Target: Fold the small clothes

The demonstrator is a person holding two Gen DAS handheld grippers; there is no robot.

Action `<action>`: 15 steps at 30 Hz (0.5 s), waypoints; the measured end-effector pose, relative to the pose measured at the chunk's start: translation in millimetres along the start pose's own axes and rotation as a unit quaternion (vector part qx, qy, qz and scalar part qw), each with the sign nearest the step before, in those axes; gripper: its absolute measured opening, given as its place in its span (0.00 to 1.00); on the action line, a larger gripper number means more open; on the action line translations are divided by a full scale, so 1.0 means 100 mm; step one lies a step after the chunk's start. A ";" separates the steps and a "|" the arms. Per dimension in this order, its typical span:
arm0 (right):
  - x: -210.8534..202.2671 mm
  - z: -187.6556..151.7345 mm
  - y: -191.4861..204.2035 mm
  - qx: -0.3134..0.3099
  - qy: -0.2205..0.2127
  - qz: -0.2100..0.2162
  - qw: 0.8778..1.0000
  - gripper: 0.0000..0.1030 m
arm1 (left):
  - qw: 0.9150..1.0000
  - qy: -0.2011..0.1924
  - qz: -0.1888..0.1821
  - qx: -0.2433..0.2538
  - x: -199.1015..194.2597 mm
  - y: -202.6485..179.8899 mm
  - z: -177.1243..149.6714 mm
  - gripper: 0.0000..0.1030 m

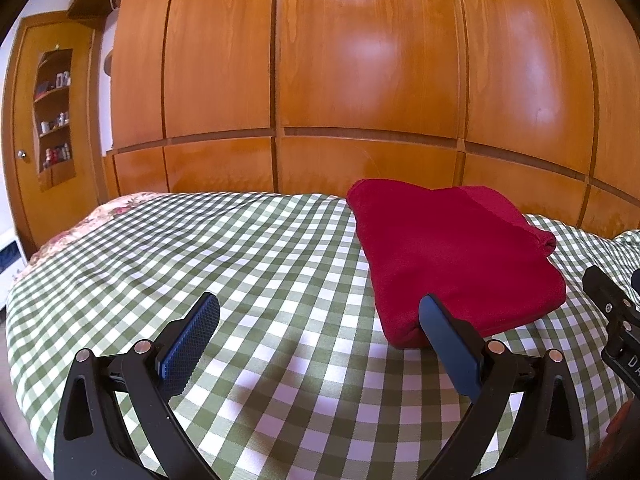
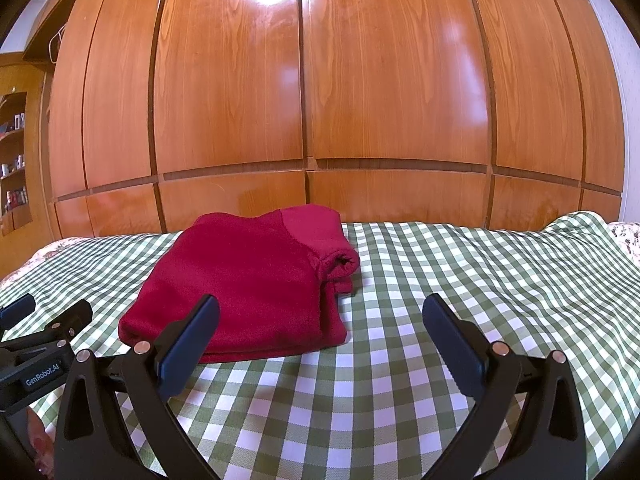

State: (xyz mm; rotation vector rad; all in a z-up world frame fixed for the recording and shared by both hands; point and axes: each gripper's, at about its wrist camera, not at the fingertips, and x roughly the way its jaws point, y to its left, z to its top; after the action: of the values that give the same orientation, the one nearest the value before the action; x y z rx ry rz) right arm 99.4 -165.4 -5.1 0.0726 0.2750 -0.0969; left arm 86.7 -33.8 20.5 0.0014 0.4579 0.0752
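A red garment [image 2: 248,280] lies folded into a thick, roughly square bundle on a bed covered by a green-and-white checked cloth [image 2: 440,320]. In the right wrist view the bundle sits at about 10 o'clock from the frame's centre, its rolled edge at the 3 o'clock side of the bundle and at least 2 layers showing along the near hem.

The right gripper [image 2: 320,336] hangs just above the cloth with its jaws spread wide and nothing between them; its left finger overlaps the bundle's near edge in the picture, though contact cannot be told. The left gripper [image 1: 320,336] is likewise spread apart and empty — in its own view the bundle [image 1: 452,256] lies toward 2 o'clock, with the near corner just beside the right-hand finger.

Behind the bed stands a wall of glossy wooden wardrobe doors [image 1: 360,80], and at 9 o'clock a recessed shelf [image 1: 56,116] holds small bottles.
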 end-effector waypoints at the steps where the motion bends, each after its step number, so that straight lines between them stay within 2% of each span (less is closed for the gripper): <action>1: 0.00 0.00 0.00 0.000 0.001 0.000 1.000 0.98 | 1.000 0.000 0.000 0.000 0.00 0.00 0.00 0.96; 8: 0.01 -0.01 -0.01 -0.001 0.002 0.001 1.000 0.98 | 1.000 0.003 0.000 -0.002 0.02 0.02 0.00 0.96; 15: 0.01 -0.01 -0.01 -0.001 0.004 0.001 1.000 0.98 | 1.000 0.002 0.016 0.004 0.03 -0.01 -0.02 0.96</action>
State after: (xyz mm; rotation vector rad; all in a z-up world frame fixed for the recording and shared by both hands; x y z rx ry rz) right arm 100.3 -166.4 -6.2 0.0705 0.2832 -0.0934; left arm 88.2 -34.6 17.3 0.0174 0.4633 0.1050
